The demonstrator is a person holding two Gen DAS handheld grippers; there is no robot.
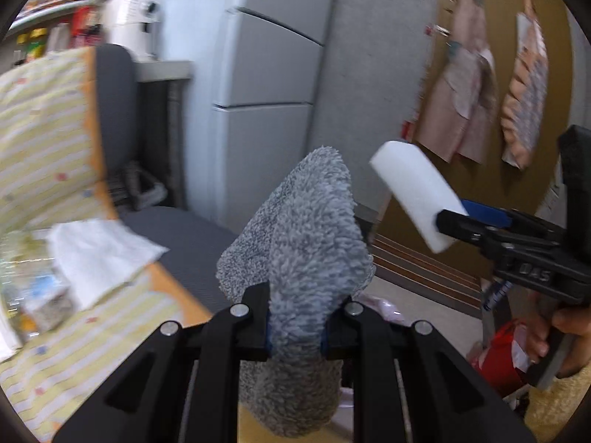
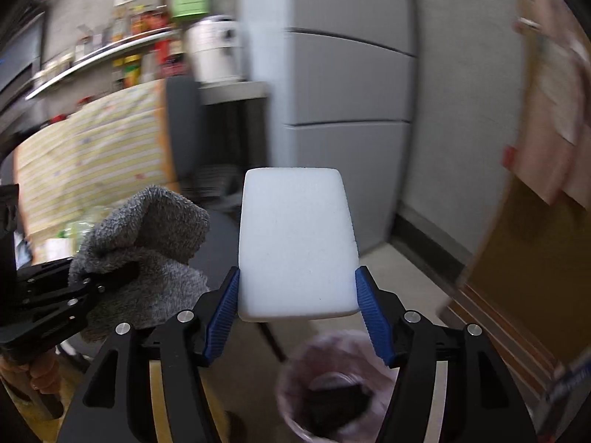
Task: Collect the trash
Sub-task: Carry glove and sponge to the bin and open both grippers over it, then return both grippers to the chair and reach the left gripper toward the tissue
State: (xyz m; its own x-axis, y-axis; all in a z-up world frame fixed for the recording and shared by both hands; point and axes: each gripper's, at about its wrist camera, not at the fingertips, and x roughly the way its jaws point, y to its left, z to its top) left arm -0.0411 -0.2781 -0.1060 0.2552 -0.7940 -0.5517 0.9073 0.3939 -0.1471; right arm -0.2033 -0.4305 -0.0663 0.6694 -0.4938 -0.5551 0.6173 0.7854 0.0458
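Note:
My left gripper (image 1: 295,326) is shut on a fluffy grey cloth (image 1: 299,236) that sticks up between its fingers; the cloth also shows at the left of the right wrist view (image 2: 147,254). My right gripper (image 2: 297,295) is shut on a white foam sponge (image 2: 297,243), held in the air; the sponge and gripper show at the right of the left wrist view (image 1: 417,192). A trash bin with a pink liner (image 2: 332,387) stands on the floor just below the right gripper, with dark things inside.
A table with a yellow striped cloth (image 1: 55,140) is at the left, with a white napkin (image 1: 99,254) and a clear plastic container (image 1: 33,295) on it. A dark office chair (image 1: 177,236) stands beside it. Grey cabinets (image 1: 273,85) and a wooden board (image 1: 517,184) are behind.

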